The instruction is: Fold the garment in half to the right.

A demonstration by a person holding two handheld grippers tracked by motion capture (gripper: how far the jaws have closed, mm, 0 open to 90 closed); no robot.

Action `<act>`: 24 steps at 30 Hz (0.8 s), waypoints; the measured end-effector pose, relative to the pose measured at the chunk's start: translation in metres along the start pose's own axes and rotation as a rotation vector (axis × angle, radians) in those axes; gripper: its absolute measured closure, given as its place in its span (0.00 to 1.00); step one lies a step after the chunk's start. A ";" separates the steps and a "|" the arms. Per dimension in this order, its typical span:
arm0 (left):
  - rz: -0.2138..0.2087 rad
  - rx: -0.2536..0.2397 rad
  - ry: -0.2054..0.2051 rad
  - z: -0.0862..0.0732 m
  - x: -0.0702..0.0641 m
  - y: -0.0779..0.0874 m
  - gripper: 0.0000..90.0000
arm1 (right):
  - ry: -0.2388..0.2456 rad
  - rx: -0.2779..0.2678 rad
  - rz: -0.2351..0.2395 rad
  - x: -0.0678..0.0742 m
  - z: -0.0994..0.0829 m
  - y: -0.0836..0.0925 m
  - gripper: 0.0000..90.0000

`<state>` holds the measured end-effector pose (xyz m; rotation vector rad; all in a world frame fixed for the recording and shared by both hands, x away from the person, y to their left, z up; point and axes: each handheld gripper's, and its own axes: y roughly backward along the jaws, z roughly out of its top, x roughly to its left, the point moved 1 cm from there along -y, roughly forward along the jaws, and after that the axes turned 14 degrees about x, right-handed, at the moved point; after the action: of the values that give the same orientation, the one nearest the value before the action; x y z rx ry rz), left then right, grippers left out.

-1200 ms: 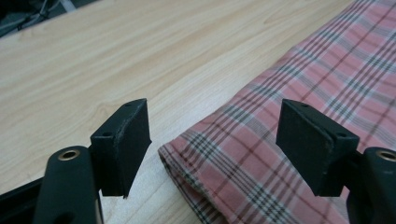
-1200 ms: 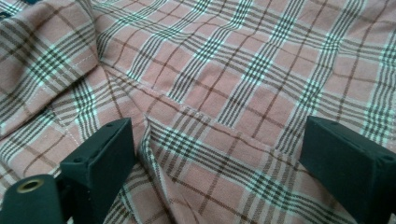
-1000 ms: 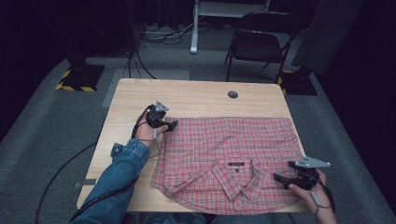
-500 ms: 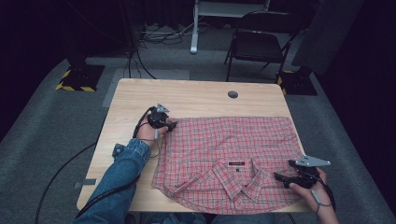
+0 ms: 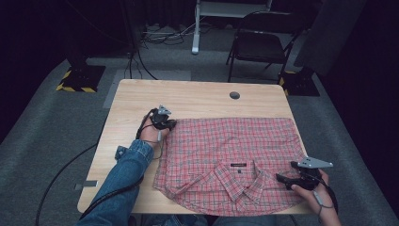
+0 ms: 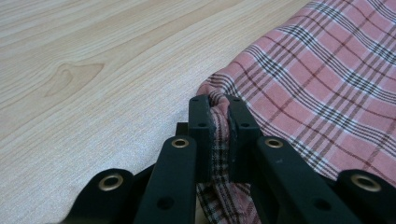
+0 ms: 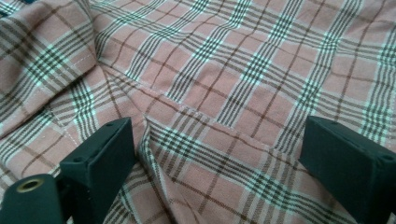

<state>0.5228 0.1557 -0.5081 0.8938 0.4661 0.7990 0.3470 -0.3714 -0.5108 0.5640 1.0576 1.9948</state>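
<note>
A red plaid shirt [image 5: 226,150] lies spread flat on the wooden table [image 5: 197,96], collar toward the near edge. My left gripper [image 5: 170,123] sits at the shirt's far left corner. Its jaws have just been closing. In the left gripper view it [image 6: 218,105] is shut on a bunched fold of the shirt's edge [image 6: 327,84]. My right gripper [image 5: 282,178] rests at the near right of the shirt, beside the collar. In the right gripper view it [image 7: 219,140] stands open, with flat plaid cloth [image 7: 224,60] lying below and between the two black fingers.
A round cable hole [image 5: 234,95] is in the table's far side. Bare wood lies left of and beyond the shirt. A folding chair [image 5: 259,42] stands on the floor past the table. Cables [image 5: 61,188] trail off the left side.
The left hand has shifted only slightly at the shirt's far left corner. The right hand and the shirt lie as before.
</note>
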 end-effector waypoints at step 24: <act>0.005 -0.004 0.001 0.001 -0.001 -0.001 0.91 | 0.029 -0.082 -0.004 0.014 0.049 0.033 0.15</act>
<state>0.5232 0.1544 -0.5084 0.8909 0.4634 0.8051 0.3584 -0.3477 -0.4561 0.4904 0.9891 2.0386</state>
